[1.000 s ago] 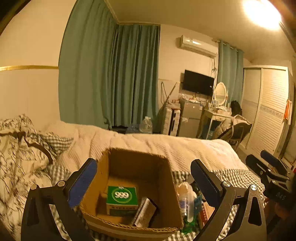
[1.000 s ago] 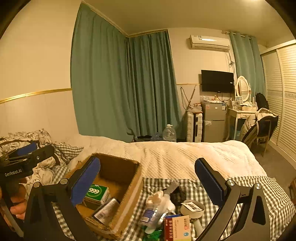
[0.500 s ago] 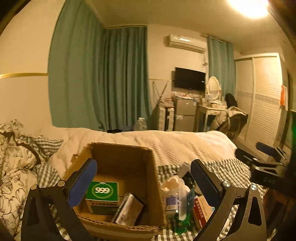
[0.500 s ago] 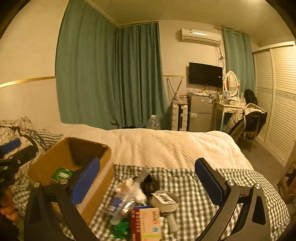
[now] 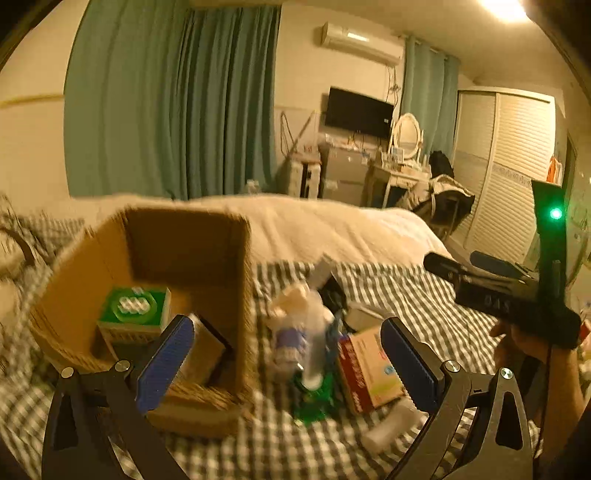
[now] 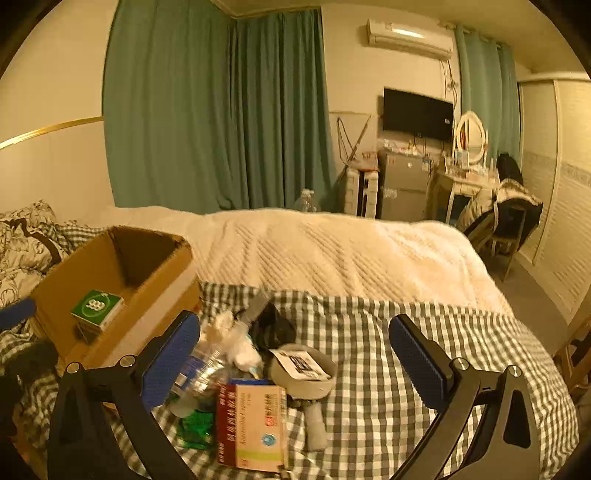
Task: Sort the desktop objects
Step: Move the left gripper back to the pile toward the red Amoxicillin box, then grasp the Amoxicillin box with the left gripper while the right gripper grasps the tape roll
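While the red-and-cream box (image 6: pixel 255 424) lies in the clutter just beside the cardboard carton's (image 6: pixel 110 258) near wall, both the right gripper (image 6: pixel 295 362) and left gripper (image 5: pixel 284 362) hover spread wide, empty; bare checked bedspread (image 6: pixel 424 314) opens rightward.

Dim amber light, ceiling lamp (image 5: pixel 504 8) glaring; left view motion-blurred, edges fisheye-bent, corners black.

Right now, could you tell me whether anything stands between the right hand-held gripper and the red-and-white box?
Nothing visible does. The right hand-held gripper is open above the red-and-white box, which lies on the checked cloth; a clear bottle and a tape roll lie just beyond it.
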A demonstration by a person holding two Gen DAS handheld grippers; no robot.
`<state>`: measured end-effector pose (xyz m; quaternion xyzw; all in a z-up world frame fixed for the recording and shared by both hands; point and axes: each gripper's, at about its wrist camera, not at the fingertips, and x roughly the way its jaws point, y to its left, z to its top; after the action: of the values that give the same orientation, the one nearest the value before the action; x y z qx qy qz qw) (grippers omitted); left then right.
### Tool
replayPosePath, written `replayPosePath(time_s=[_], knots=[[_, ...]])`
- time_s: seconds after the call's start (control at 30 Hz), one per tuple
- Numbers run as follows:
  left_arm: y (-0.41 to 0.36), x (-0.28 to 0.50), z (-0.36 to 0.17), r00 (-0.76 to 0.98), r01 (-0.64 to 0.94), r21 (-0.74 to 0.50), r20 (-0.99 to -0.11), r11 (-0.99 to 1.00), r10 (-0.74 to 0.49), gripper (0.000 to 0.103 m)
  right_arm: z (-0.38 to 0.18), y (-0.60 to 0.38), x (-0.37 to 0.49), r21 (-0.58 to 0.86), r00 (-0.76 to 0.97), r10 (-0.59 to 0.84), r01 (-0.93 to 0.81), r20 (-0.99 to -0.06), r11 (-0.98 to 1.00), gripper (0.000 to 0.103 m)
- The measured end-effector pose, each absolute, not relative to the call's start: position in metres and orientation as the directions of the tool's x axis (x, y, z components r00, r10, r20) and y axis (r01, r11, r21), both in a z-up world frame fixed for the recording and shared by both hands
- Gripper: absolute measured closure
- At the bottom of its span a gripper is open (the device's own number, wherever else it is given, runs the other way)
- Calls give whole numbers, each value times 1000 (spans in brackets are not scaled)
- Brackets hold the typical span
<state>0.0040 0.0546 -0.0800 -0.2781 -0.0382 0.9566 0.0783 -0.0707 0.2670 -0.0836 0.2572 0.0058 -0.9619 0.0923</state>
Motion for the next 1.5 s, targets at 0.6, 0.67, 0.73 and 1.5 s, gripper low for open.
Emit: replayPosePath(time_s=[0.6, 0.67, 0.73, 1.5], knots=[[136, -25, -161, -741, -127, -11, -664, -992, 102, 0, -155, 294, -119, 147, -727, -228, 175, -648, -974, 0], [139, -29, -166, -730, -134, -9, -675, -991, 105, 0, -159, 291, -122, 151, -720, -234, 180, -653, -972, 0], [143, -33, -172, -723, -132, -1, -684, -991, 97, 0, -165, 288, -125, 156, -709, -239, 182, -663, -971, 0], [169, -69, -218, -621, -148, -24, -776, -989, 112, 6, -214, 279, -170, 183, -610, -280, 218, -741, -959, 0]])
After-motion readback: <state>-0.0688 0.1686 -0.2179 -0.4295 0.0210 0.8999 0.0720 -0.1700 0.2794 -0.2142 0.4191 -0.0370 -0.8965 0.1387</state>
